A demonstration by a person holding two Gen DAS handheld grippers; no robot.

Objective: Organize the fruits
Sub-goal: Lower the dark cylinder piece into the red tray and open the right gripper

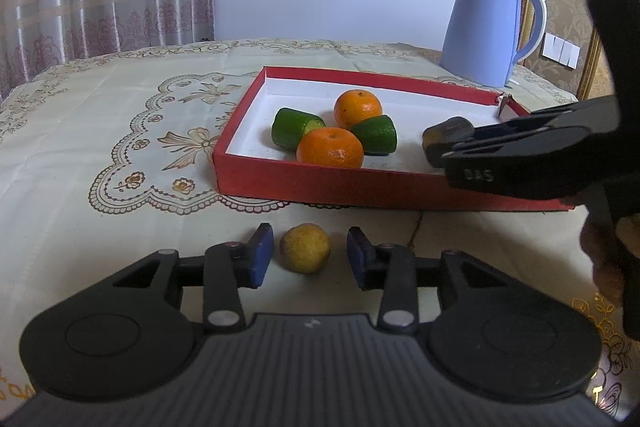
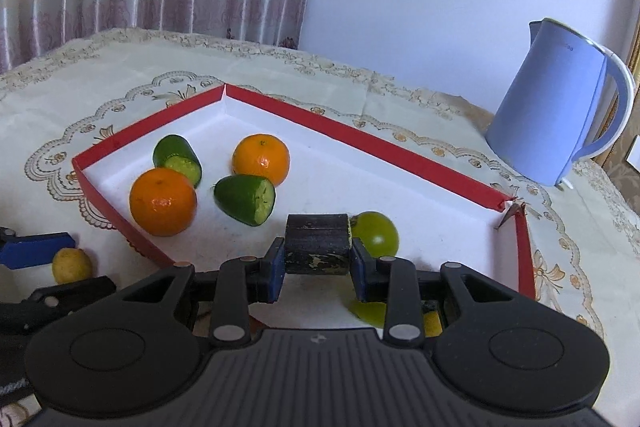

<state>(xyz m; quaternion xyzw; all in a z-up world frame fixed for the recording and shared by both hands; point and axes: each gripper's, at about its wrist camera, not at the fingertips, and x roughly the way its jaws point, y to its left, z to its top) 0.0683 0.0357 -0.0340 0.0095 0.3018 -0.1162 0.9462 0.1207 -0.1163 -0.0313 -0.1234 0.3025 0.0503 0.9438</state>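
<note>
A red tray [image 1: 320, 183] with a white floor holds two oranges [image 1: 357, 108] [image 1: 330, 148] and two cut green pieces [image 1: 294, 127] [image 1: 376, 133]. In front of the tray a small yellow fruit [image 1: 305, 248] rests on the tablecloth between the blue pads of my left gripper [image 1: 310, 253]. A gap shows on each side of it, so that gripper is open. My right gripper [image 2: 318, 261] is shut on a dark, stubby cylinder [image 2: 318, 241] above the tray's [image 2: 360, 139] near right part. A round green fruit [image 2: 376, 233] lies just behind that cylinder.
A pale blue kettle [image 1: 484, 27] [image 2: 560, 107] stands behind the tray's far right corner, which is torn [image 2: 508, 211]. The embroidered cream tablecloth [image 1: 120, 131] stretches bare to the left. Curtains and a wall stand behind. A hand [image 1: 604, 259] holds the right gripper.
</note>
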